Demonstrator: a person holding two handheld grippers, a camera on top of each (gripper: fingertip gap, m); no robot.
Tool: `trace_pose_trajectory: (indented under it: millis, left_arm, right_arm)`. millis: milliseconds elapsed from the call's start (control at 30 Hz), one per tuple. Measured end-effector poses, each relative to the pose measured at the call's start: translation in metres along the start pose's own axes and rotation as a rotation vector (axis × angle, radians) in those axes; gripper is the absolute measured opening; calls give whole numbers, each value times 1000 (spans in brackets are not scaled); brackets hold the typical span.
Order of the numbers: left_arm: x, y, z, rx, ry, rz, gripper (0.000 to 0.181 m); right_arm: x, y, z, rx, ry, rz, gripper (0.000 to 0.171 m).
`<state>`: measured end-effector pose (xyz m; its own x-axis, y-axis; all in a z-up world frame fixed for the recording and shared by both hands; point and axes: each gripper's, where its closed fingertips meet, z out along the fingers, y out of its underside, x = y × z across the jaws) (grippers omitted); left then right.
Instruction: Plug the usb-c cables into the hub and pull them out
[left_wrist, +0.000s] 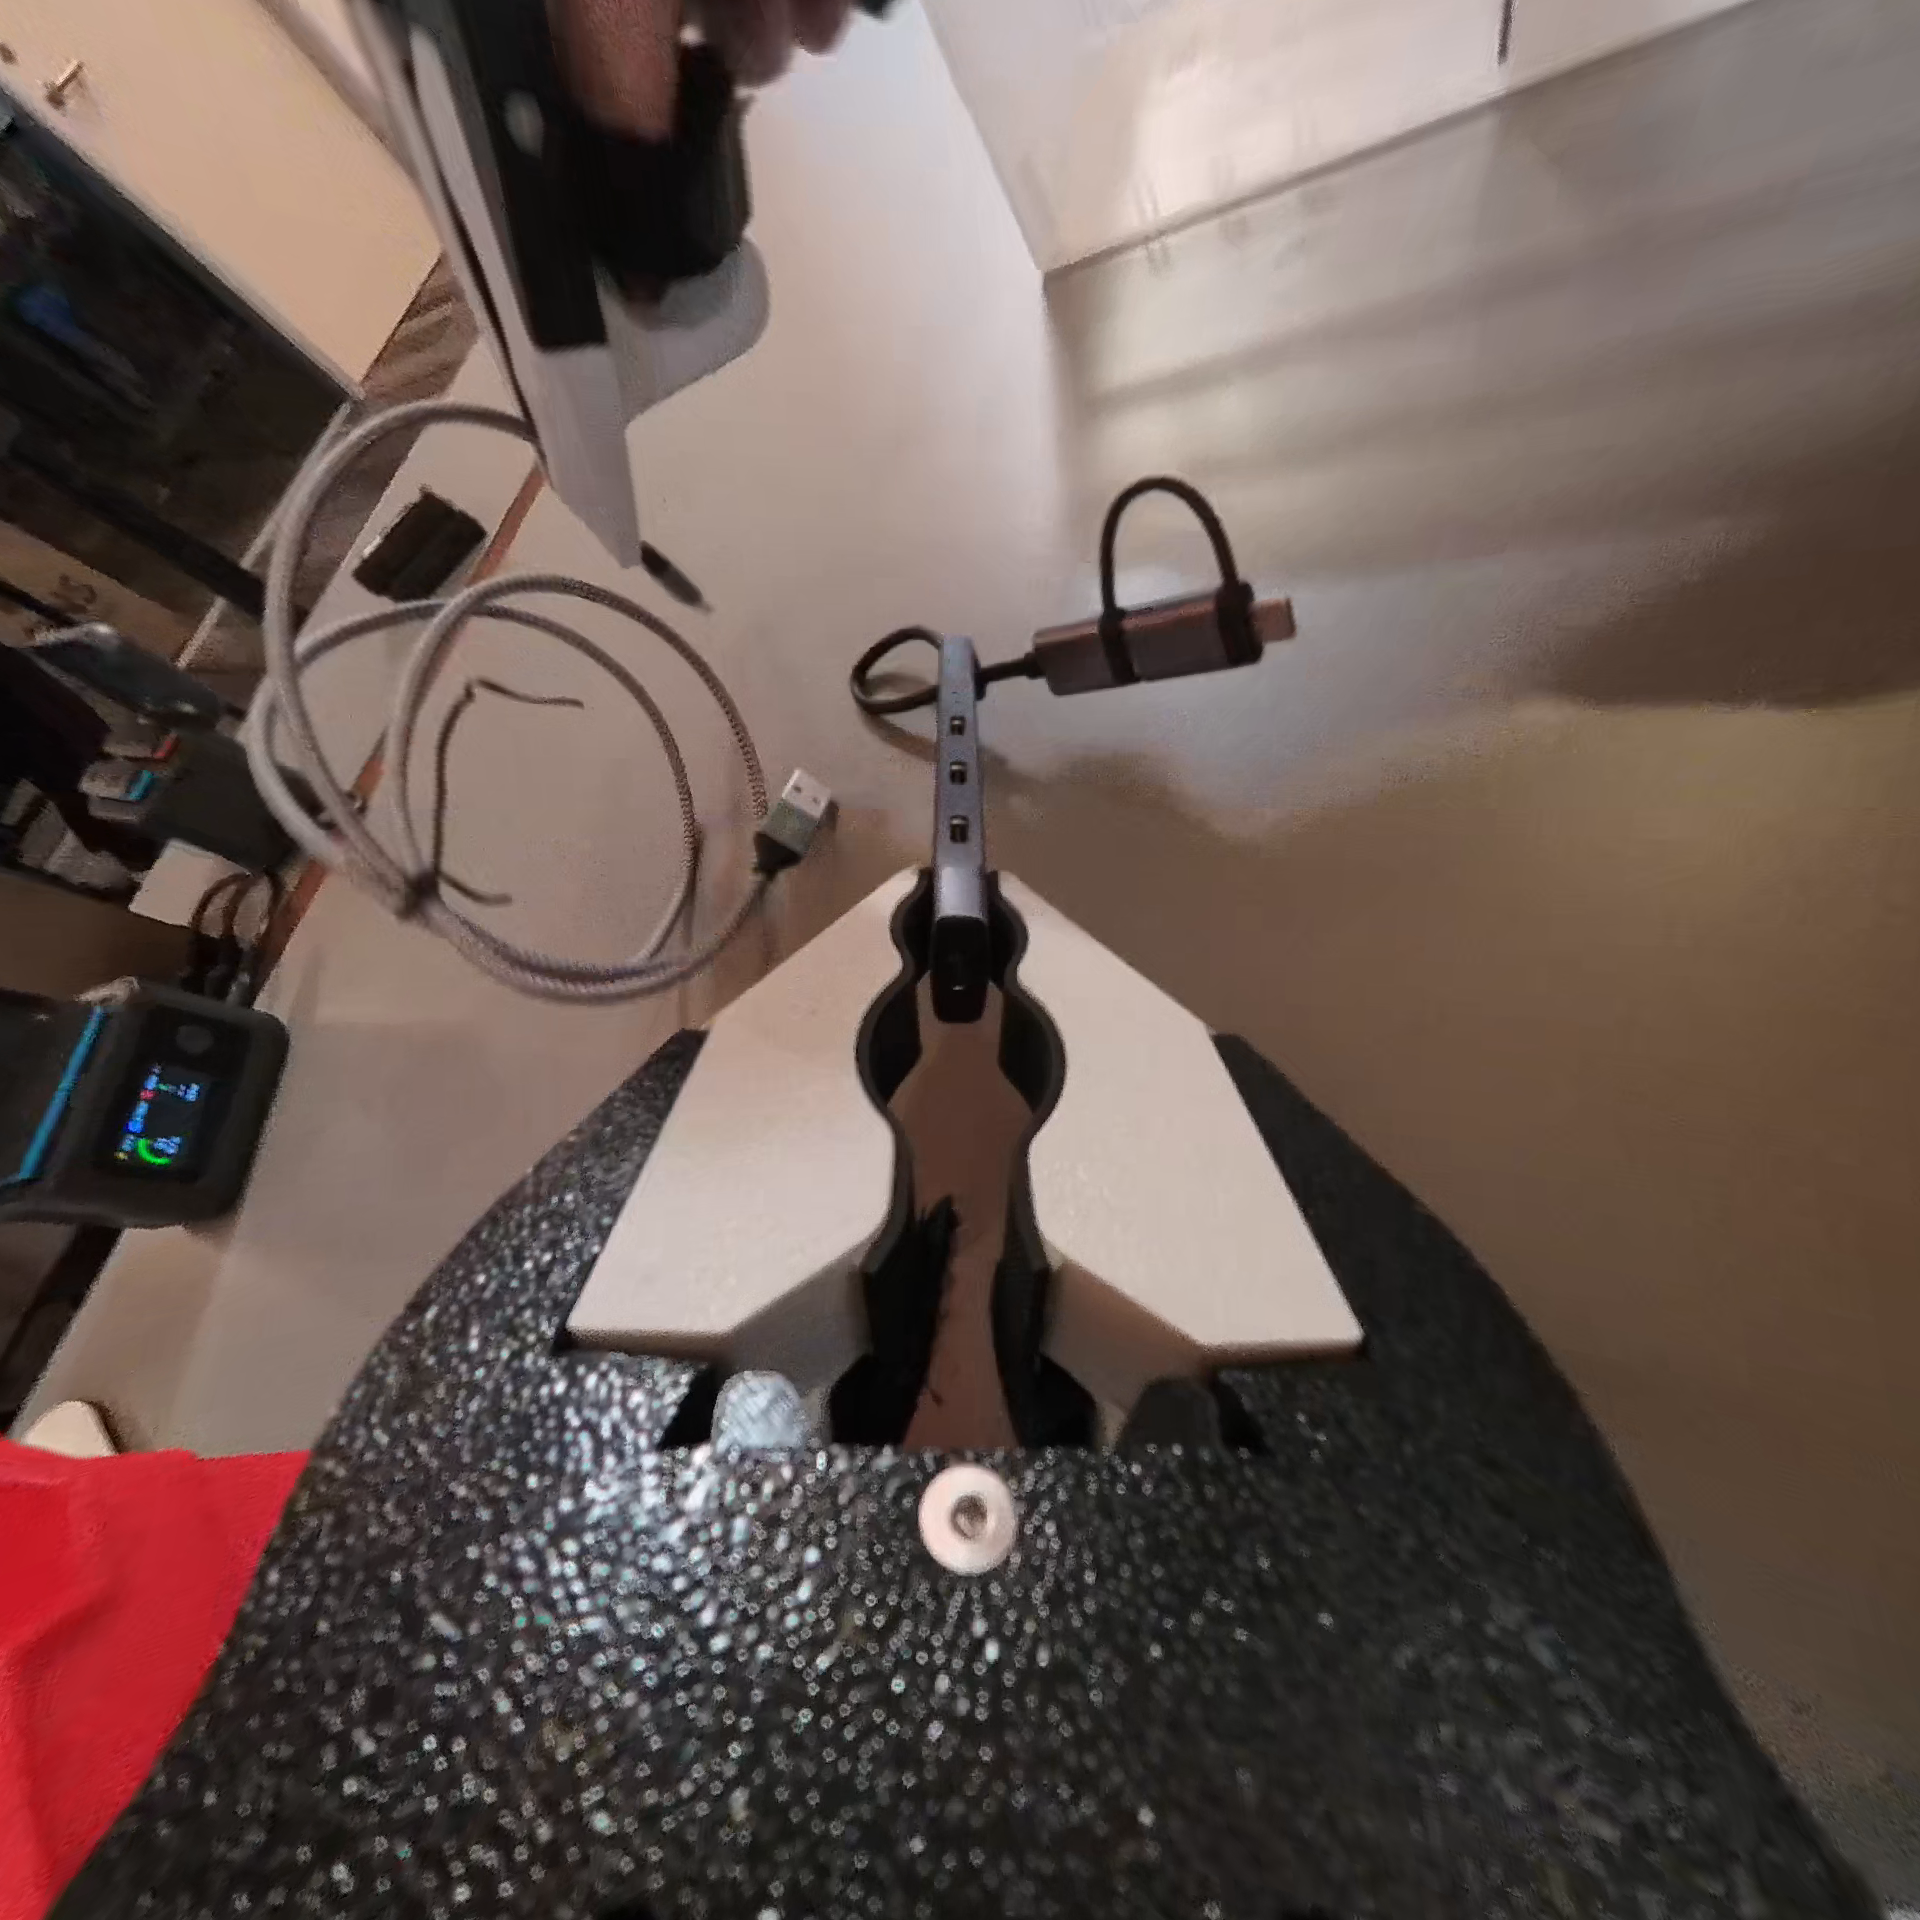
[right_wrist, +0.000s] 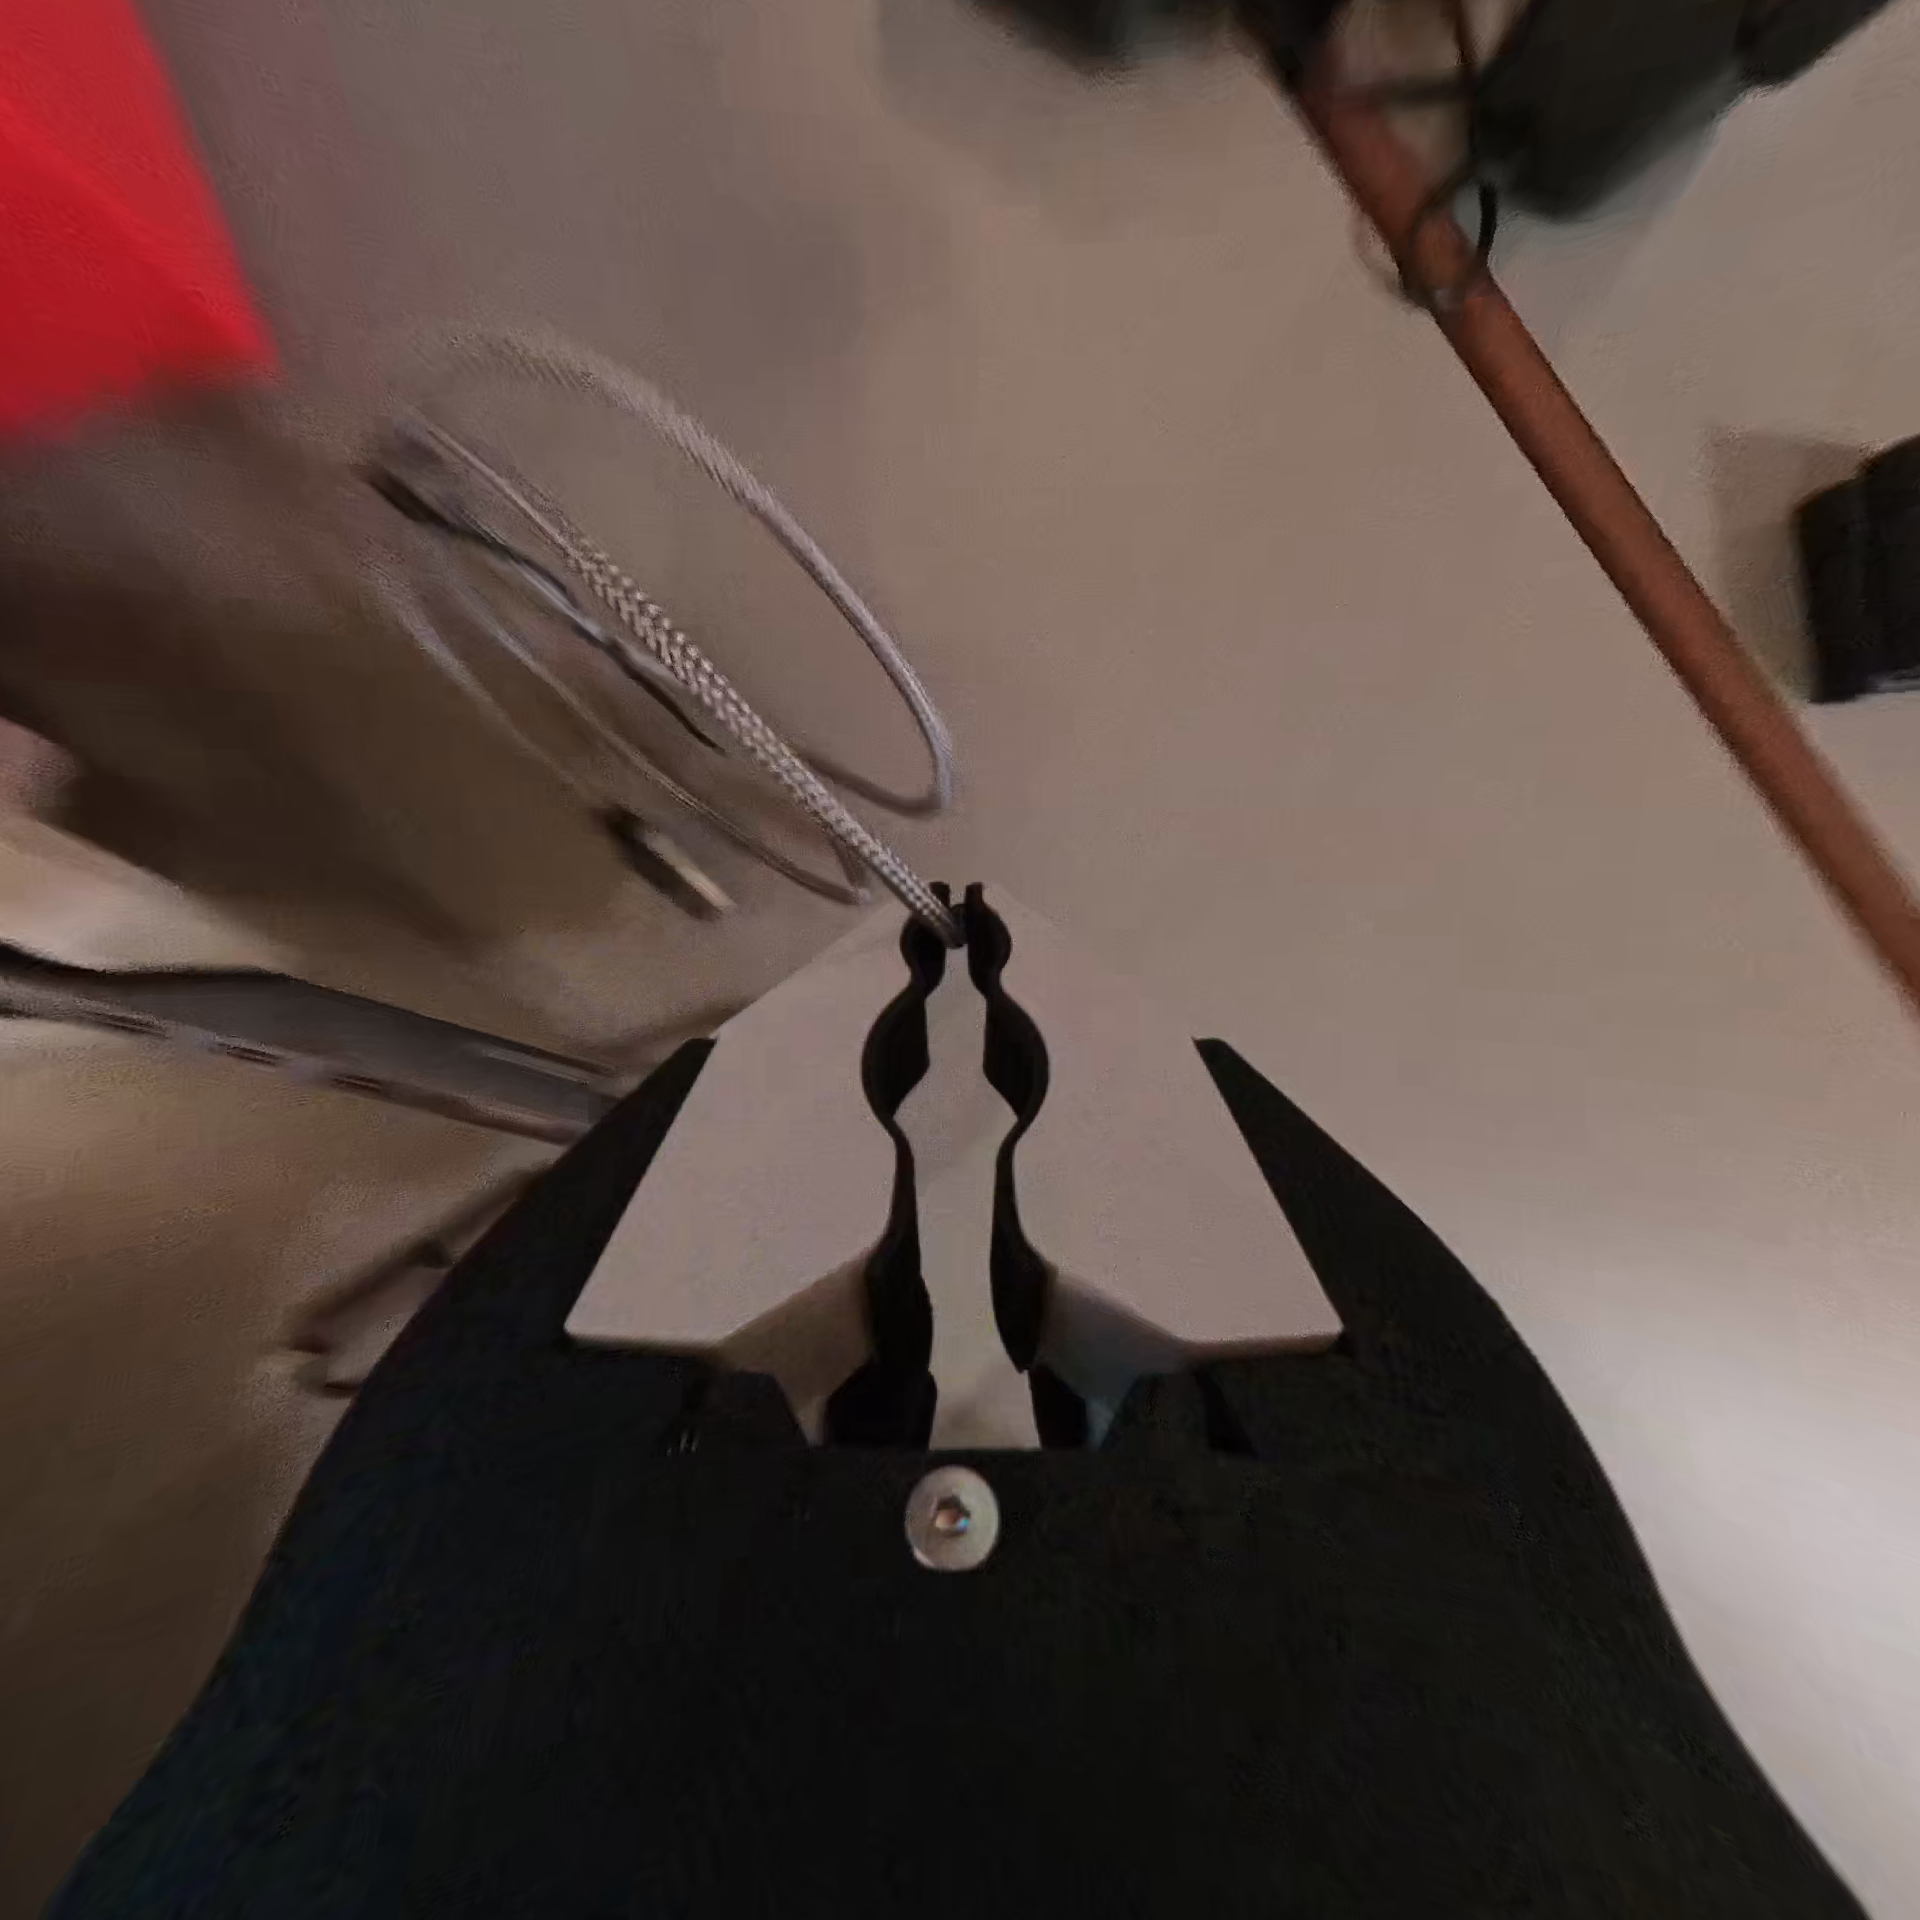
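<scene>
both tongs (left_wrist: 958, 914) (right_wrist: 958, 914) clamped: hub (left_wrist: 958, 790), cable (right_wrist: 665, 634)

Left tool (left_wrist: 961, 914): glittering black-speckled body, white fingers (left_wrist: 800, 1122) with black inner pads, closed on a dark grey hub (left_wrist: 958, 790) above a glossy beige counter (left_wrist: 1455, 1039). Right tool (right_wrist: 958, 914): matt black body, gripping a silver-grey braided cable (right_wrist: 665, 634) with a herringbone weave. Red cloth (left_wrist: 114, 1621) at the lower left; brown counter edge (right_wrist: 1621, 499).

Left hand-held gripper (left_wrist: 958, 940) and right hand-held gripper (right_wrist: 957, 914) both clamped.
</scene>
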<state>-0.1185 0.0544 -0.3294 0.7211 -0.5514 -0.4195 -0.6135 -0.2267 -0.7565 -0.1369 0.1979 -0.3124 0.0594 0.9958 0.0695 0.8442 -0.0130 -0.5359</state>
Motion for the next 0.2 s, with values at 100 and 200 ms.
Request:
trace_pose_trajectory:
  millis: [100,200]
  left_arm:
    - [-6,-2,1,22,-18,-86,6]
    - [-10,-2,5,31,-40,-156,6]
  right_arm:
    - [-44,-23,-24,223,-151,167,1]
    - [-79,-18,-34,305,-223,203,1]
